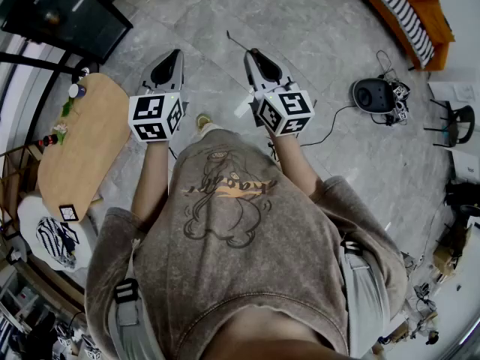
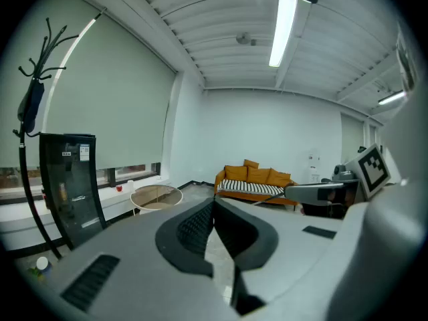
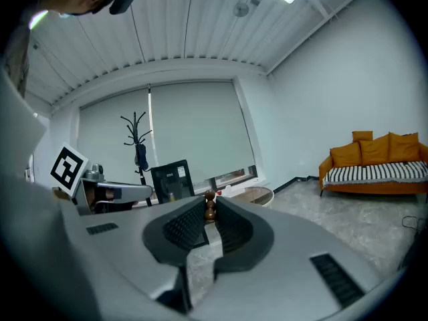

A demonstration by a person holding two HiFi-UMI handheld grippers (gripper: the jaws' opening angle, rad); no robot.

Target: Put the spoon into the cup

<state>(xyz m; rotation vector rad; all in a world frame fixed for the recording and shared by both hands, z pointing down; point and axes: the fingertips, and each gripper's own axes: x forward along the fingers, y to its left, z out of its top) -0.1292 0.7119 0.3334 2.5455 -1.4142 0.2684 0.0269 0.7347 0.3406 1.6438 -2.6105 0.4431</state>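
My right gripper (image 1: 250, 53) is shut on a thin dark spoon (image 1: 236, 42), which sticks out past its tip over the grey floor. In the right gripper view the spoon's brown knobbed end (image 3: 210, 208) shows pinched between the jaws of the right gripper (image 3: 209, 202). The left gripper (image 1: 178, 52) is held level beside it, shut with nothing in it, and its tips meet in the left gripper view (image 2: 214, 202). A small white and blue cup-like object (image 1: 77, 90) stands at the far end of the wooden table (image 1: 90, 148) on the left, well away from both grippers.
A black cabinet (image 1: 67, 13) stands past the table. An orange sofa (image 1: 412, 13) is at the far right, with a round black device and cables (image 1: 373, 94) on the floor. A round glass side table (image 2: 156, 196) and a coat rack (image 2: 33, 99) stand near the window.
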